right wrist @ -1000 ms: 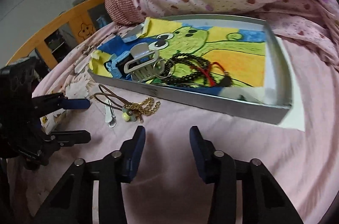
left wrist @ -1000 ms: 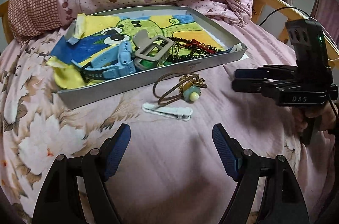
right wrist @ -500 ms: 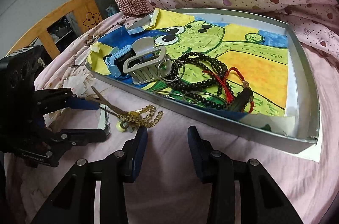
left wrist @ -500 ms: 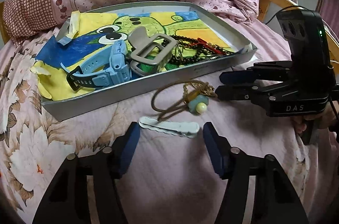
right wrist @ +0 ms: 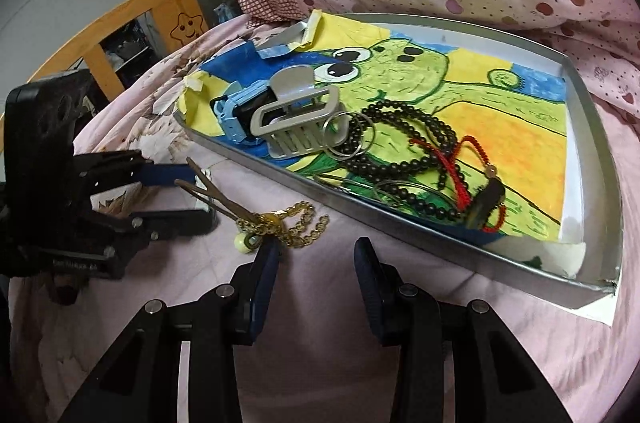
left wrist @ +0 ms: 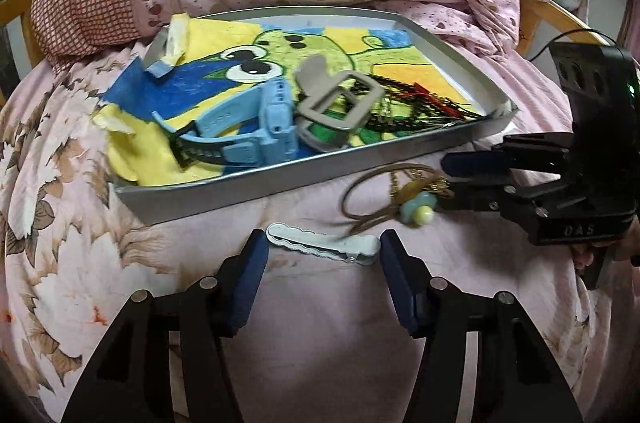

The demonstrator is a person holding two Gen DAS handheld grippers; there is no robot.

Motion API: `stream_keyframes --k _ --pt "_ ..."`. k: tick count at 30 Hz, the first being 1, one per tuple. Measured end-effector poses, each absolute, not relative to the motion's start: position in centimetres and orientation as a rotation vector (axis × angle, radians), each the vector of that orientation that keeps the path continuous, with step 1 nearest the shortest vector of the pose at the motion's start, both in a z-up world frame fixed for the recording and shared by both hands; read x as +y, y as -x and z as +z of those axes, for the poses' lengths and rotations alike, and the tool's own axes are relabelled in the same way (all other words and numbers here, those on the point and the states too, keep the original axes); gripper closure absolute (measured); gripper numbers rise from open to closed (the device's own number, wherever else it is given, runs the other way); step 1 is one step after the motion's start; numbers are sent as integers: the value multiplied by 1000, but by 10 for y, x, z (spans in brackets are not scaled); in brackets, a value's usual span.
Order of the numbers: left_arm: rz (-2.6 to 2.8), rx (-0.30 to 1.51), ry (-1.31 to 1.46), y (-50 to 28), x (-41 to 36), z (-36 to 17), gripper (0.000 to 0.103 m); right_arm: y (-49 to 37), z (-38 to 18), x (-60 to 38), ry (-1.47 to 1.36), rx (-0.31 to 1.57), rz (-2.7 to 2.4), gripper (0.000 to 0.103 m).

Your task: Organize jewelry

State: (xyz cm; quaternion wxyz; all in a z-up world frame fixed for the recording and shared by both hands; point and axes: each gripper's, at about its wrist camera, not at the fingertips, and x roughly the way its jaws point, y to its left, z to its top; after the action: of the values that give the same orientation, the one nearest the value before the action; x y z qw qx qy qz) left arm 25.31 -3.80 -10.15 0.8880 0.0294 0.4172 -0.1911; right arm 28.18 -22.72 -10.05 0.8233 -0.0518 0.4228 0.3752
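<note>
A shallow grey metal tray (left wrist: 256, 179) lined with a bright cartoon drawing sits on the bed. Inside lie a light blue plastic watch (left wrist: 256, 127), a grey plastic claw clip (left wrist: 336, 103) and dark bead strings (right wrist: 404, 143). Just outside lie a pale scalloped hair clip (left wrist: 324, 243) and a brown cord with gold chain (left wrist: 384, 191).

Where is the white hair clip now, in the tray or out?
Out. The hair clip lies flat on the bedspread in front of the tray, between the open left gripper fingers.
</note>
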Motion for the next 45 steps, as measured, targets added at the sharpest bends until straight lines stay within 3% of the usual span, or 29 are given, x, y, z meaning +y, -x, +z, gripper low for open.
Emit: stream_keyframes --k 10,11,12,14,19,20,22,28,33,37,42,45 --pt "-366 878 -33 -260 -18 -100 52 -282 -102 -203 164 898 836 65" --pt "-364 879 -26 -260 -15 -101 58 -282 -102 -200 166 897 843 65" --pt "-363 886 -21 -261 -11 -101 73 -283 -102 -197 168 898 847 65" --pt "-354 888 -21 -261 -5 -102 84 -284 -103 -191 173 899 848 65" --pt "-374 893 2 -262 1 -102 84 -285 -103 -177 178 894 844 67" --pt "-376 893 4 -263 1 -101 84 -284 -103 -177 176 891 842 79" --pt "-388 901 26 -264 4 -101 84 -284 -103 -179 166 887 830 94" --pt "-396 943 139 -270 14 -98 82 -284 -102 -197 94 877 798 94" --pt "-383 959 204 -272 8 -93 61 -283 -100 -199 88 863 792 94" --pt "-327 944 155 -271 -1 -91 62 -281 -98 -203 76 852 780 95" --pt "-272 924 105 -268 0 -95 82 -280 -95 -209 54 842 760 95" --pt "-259 933 121 -270 1 -96 82 -279 -95 -211 48 844 757 95"
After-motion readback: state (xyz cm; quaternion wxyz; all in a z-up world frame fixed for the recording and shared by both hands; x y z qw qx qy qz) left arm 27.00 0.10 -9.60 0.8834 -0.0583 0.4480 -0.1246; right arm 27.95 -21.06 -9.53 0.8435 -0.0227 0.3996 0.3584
